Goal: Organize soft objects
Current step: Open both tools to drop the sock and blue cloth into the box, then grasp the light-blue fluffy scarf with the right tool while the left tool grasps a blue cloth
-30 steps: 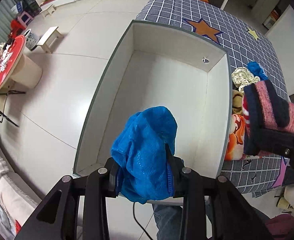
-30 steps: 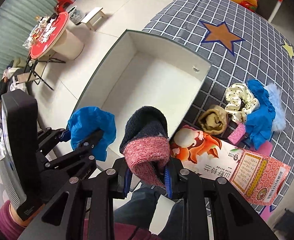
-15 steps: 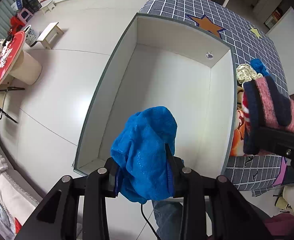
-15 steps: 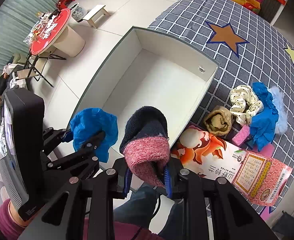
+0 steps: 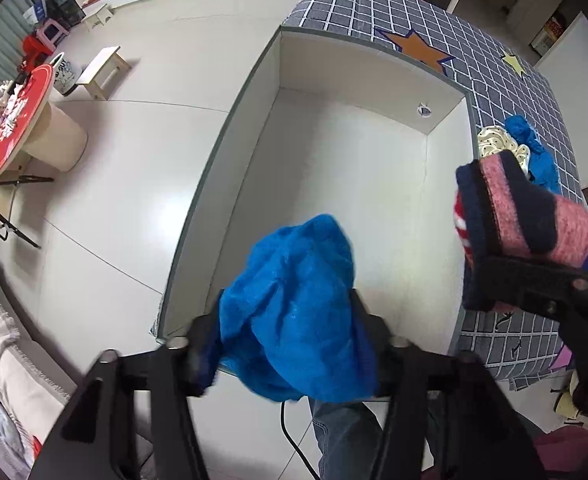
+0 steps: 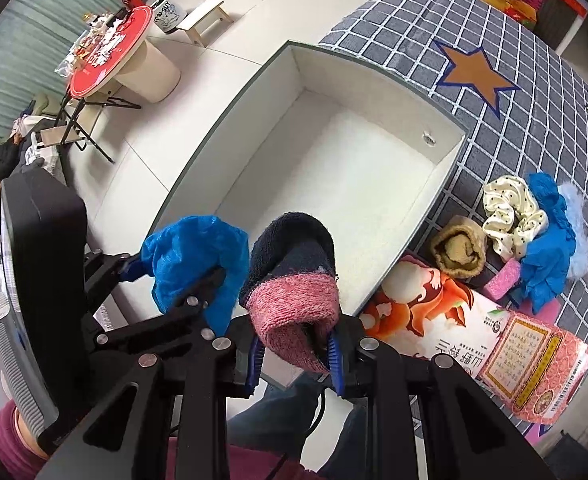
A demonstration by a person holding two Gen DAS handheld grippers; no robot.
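Blue crinkled cloth (image 5: 298,316) is pinched in the closed jaws of the left gripper (image 5: 289,344), held above the near edge of the open white box (image 5: 354,184). Over the last second both grippers have moved forward, so the box now fills more of each view. The right gripper (image 6: 294,344) has its jaws closed on a pink and navy knitted sock (image 6: 294,280), also over the box's near end. Neither item has been released yet; the drop looks close. A cream scrunchie (image 6: 510,216) and a tan rolled cloth (image 6: 458,248) wait on the checked bench (image 6: 534,80) beside the box.
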